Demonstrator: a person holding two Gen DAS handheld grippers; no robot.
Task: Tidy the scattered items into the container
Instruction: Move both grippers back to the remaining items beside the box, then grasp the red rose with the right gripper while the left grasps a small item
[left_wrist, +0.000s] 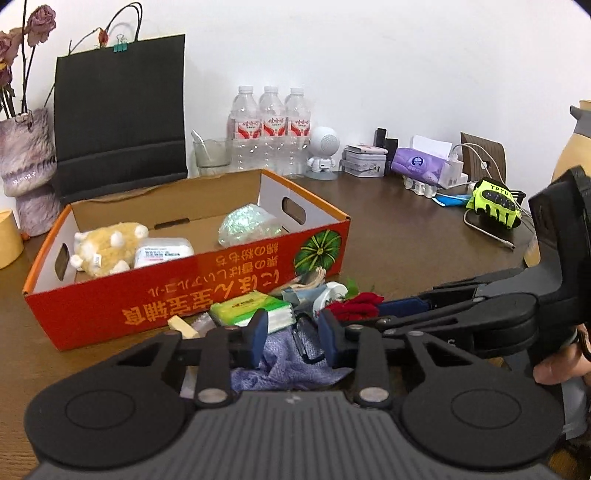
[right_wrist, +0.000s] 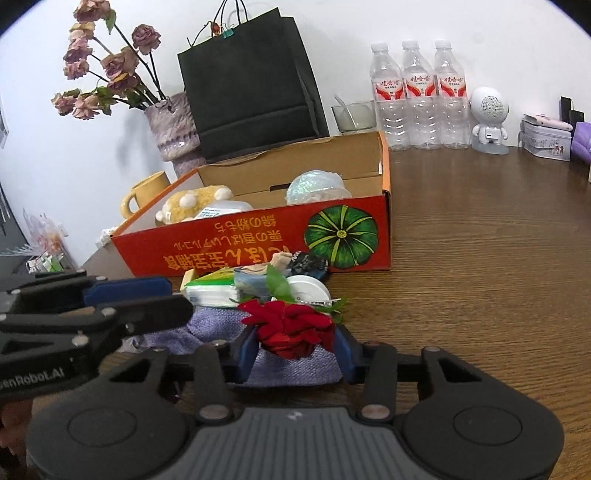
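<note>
While the orange cardboard box (right_wrist: 258, 236) sits far of the clutter, the right gripper (right_wrist: 295, 350) pinches the red rose (right_wrist: 291, 325); the left gripper (left_wrist: 293, 332) clamps purple cloth (left_wrist: 284, 362).

The left gripper (left_wrist: 293, 338) has its jaws around purple cloth (left_wrist: 291, 363) before the orange box (left_wrist: 192, 295)

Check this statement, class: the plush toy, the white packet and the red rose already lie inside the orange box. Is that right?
One detail is wrong. The rose is not in the box; it lies on the table in front of it, between the right gripper fingers, as the right wrist view shows. The plush toy and white packet do lie inside.
</note>
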